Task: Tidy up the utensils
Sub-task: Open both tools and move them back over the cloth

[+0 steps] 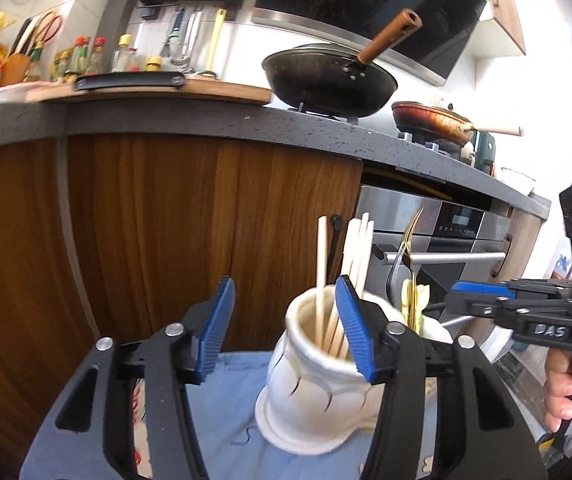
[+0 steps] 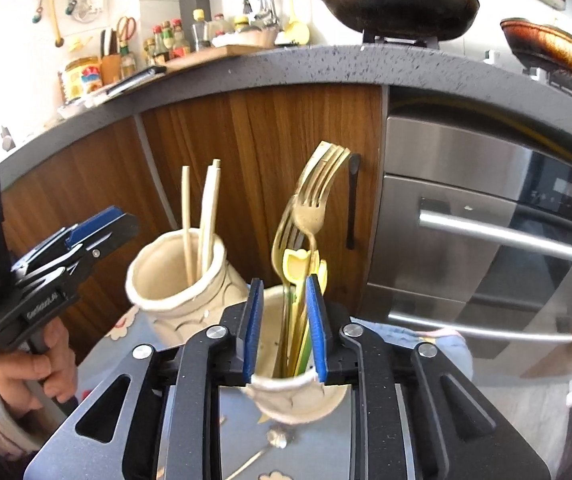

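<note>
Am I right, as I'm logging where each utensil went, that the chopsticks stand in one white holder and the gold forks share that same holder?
Not quite. The right wrist view shows the chopsticks in the left holder, but the forks stand in a second holder beside it.

Your left gripper (image 1: 284, 328) and right gripper (image 2: 284, 330) are both black with ribbed blue pads (image 1: 216, 328). The two holders, one with chopsticks (image 1: 313, 376) and one with forks (image 2: 297, 394), are cream-white with dark curved lines. You see pale wooden chopsticks (image 2: 202, 216), gold forks (image 2: 311, 192) and yellow-green handles (image 2: 295, 266). The cloth (image 1: 226, 408) is light blue. The cabinet (image 1: 166, 220) shows brown wood grain, and the counter (image 2: 286, 66) is speckled grey.
</note>
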Motion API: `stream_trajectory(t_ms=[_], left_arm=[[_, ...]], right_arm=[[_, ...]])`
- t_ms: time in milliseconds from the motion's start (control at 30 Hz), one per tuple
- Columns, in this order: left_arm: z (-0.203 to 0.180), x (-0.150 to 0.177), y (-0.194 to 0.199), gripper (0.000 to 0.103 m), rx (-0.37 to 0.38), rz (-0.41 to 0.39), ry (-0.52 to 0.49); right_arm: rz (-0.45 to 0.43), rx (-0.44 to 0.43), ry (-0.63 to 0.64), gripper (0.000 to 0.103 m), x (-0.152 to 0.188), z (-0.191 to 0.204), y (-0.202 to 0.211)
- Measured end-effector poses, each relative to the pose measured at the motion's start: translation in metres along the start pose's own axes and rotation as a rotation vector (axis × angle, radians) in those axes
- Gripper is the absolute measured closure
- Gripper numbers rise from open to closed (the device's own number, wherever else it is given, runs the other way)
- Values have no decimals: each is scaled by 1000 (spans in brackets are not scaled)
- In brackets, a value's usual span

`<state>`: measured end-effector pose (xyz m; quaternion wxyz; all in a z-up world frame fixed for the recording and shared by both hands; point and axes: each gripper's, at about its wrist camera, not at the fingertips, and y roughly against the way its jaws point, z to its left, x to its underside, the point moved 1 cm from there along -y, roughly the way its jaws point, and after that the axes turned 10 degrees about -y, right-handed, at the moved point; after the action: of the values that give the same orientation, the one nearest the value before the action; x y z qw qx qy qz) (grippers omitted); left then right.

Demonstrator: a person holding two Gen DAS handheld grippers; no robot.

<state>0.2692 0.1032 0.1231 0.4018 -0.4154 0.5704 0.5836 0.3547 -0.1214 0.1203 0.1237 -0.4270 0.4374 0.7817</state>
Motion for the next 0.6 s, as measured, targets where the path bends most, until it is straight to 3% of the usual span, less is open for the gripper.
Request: stream_trajectory(t_ms=[267, 367, 600], left_arm=[[13, 33, 15, 44, 10, 75, 37], [13, 48, 17, 39, 23, 104, 43], [6, 85, 15, 37, 46, 195, 49]], right_arm=[[-19, -4, -42, 67, 36, -15, 28], [-1, -3, -63, 59, 55, -21, 30], [54, 14, -115, 53, 99, -36, 25]])
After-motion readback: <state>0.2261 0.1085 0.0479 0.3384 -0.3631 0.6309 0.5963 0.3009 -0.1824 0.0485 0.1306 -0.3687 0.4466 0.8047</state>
